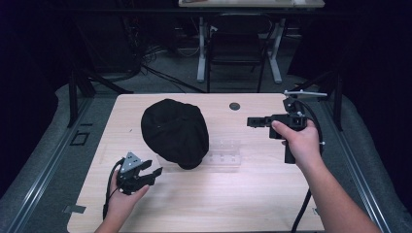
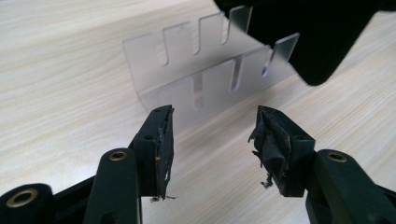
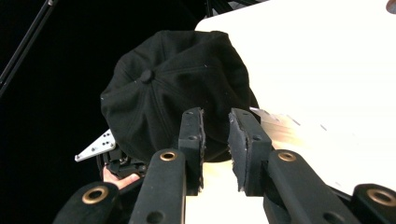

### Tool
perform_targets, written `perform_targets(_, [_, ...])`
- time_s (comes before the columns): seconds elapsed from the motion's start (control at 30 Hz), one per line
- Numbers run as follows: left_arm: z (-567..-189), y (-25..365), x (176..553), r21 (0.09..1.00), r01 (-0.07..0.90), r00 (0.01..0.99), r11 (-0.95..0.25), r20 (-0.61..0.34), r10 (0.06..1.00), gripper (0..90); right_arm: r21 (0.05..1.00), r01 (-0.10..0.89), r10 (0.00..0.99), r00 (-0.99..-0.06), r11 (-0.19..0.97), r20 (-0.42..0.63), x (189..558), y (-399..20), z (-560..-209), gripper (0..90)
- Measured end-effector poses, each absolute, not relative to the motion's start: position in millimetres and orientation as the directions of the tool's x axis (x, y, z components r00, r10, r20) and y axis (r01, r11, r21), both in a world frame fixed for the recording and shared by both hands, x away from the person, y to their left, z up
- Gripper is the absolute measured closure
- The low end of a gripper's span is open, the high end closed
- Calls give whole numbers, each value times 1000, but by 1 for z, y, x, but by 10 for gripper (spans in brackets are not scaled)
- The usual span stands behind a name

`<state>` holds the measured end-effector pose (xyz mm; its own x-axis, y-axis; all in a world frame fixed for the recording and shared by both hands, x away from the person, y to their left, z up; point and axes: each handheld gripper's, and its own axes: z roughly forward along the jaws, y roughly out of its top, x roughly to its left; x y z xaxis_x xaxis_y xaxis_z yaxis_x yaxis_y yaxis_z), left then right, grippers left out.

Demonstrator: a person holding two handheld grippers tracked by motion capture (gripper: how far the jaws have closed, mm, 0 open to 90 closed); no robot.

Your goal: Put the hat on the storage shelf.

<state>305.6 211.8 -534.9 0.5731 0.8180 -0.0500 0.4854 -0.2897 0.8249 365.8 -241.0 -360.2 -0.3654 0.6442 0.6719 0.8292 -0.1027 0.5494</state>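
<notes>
Light wood-grain tabletop (image 1: 252,194), clear slotted acrylic rack (image 1: 224,154) near its centre, black cap (image 1: 175,131) resting on the rack's left end, dark round grommet (image 1: 234,106) near far edge

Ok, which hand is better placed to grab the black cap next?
Probably the left: the left gripper sits low beside the black cap, jaws wide open. The right gripper stands farther off, jaws narrower.

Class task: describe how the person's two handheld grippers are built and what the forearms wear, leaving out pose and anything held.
Both tools are black with two jaws. The left gripper carries a grey three-cornered plate on top and trails a black cable. Its pads look frayed, with brass-ringed holes in the links. The right gripper has a pistol-style handle and a black cable. Both forearms are bare, with no sleeves.
</notes>
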Motion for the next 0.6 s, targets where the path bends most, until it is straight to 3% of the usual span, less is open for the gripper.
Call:
perform_targets(0.4, [-542, 220, 308, 811, 511, 557, -284, -61, 828, 482, 575, 813, 728, -342, -87, 595, 346, -256, -382, 729])
perform_targets(0.6, [-544, 221, 309, 814, 513, 546, -273, -63, 836, 478, 605, 795, 788, -345, -44, 510, 331, -257, -400, 669])
